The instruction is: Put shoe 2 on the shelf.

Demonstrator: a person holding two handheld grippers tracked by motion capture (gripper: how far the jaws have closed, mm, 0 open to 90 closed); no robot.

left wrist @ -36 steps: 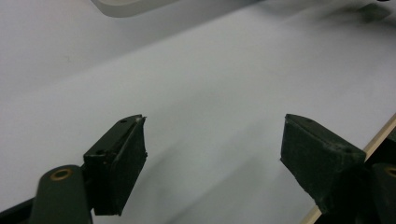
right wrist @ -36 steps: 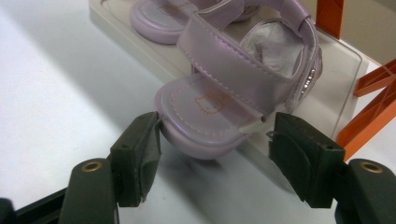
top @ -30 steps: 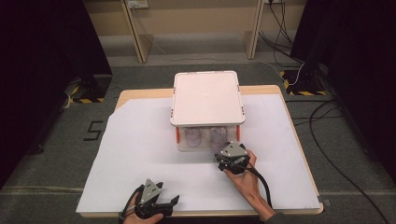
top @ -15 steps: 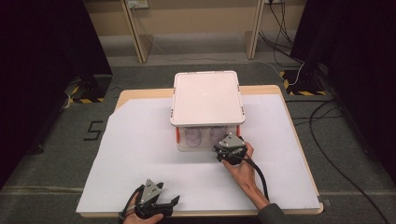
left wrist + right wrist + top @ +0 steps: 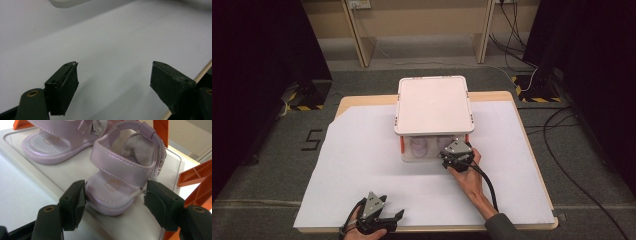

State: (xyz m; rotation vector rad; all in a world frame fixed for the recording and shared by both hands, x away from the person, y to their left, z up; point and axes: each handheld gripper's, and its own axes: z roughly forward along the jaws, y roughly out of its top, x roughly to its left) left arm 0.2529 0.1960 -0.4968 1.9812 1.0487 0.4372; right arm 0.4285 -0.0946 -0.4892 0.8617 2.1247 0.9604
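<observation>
A wooden table (image 5: 502, 96) is seen from the high view, covered for the most part by a white sheet (image 5: 362, 165). Near its far middle stands a clear shoe box (image 5: 432, 150) with orange corner pieces and a white lid (image 5: 433, 104) lying on top.

The right claw (image 5: 451, 159) is held by the right hand (image 5: 466, 172) against the front of the box, at its right half. In the right gripper view, the jaws are spread apart on either side of the toe of a lilac child's sandal (image 5: 125, 170), which stands on the clear floor of the box (image 5: 50, 177). The left jaw is seen close beside the sole edge, perhaps touching it, while the right jaw stands slightly off it; nothing is gripped. A second lilac sandal (image 5: 55, 140) is seen beside the first, farther in and to the left. Grey tissue stuffing (image 5: 136, 151) is visible inside the nearer sandal. Orange struts (image 5: 197, 180) of the box rise at the right of that view.

The left claw (image 5: 382, 220) is held low over the sheet at the near edge of the table, well apart from the box. In the left gripper view (image 5: 115, 77), its jaws are spread wide with nothing between them, and the table's wooden edge (image 5: 200, 75) is seen at the right.
</observation>
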